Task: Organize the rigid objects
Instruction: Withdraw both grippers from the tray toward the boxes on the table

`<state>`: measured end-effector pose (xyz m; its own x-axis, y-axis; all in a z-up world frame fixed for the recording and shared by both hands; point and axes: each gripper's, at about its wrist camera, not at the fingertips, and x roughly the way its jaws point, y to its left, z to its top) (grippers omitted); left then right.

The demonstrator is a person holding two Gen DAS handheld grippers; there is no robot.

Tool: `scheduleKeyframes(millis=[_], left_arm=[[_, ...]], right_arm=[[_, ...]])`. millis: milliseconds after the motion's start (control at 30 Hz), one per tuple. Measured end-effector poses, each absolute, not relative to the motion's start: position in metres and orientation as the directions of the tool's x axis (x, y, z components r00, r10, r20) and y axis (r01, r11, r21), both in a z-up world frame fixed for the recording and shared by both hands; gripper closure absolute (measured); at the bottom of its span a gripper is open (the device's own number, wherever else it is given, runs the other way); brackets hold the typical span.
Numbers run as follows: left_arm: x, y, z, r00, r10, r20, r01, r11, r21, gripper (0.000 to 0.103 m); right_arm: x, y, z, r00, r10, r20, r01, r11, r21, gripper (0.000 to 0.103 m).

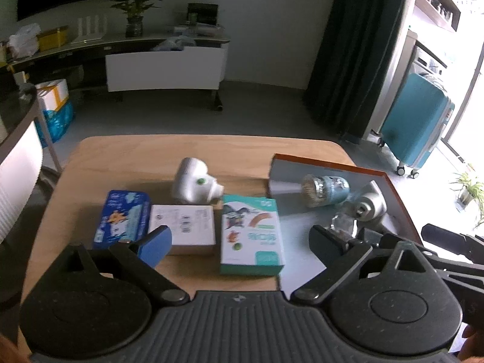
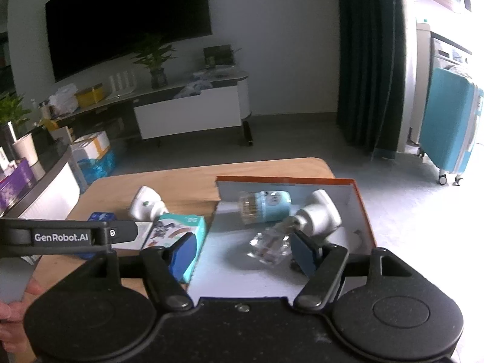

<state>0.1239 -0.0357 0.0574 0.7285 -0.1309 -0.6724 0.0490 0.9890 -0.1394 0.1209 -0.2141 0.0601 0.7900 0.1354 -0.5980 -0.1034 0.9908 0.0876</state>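
On the wooden table (image 1: 121, 157) lie a blue tin (image 1: 122, 217), a white box (image 1: 184, 224), a teal carton (image 1: 251, 236) and a white plug-in device (image 1: 193, 184). An orange-rimmed grey tray (image 1: 302, 227) at the right holds a blue-capped jar (image 1: 325, 189) on its side, a white device (image 1: 370, 204) and a clear glass piece (image 2: 269, 246). My left gripper (image 1: 239, 242) stands open above the white box and the teal carton, holding nothing. My right gripper (image 2: 242, 249) is open above the tray (image 2: 230, 272), the clear glass piece lying loose between its fingers.
Beyond the table are a grey floor, a low TV shelf (image 2: 187, 90) with a potted plant (image 2: 154, 60), a dark curtain (image 1: 357, 48) and a teal suitcase (image 2: 450, 127) at the right. A counter (image 2: 36, 187) with boxes stands at the left. A hand (image 2: 12, 308) grips the left tool.
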Motion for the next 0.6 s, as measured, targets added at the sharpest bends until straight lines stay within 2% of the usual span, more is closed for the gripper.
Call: scheduleKeyframes(millis=[600], left_arm=[[0.101, 0.022, 0.051, 0.740, -0.075, -0.668, -0.061, 0.982, -0.177, 0.003]], right_arm=[[0.124, -0.163, 0.058, 0.760, 0.198, -0.619, -0.203, 0.977, 0.063, 0.020]])
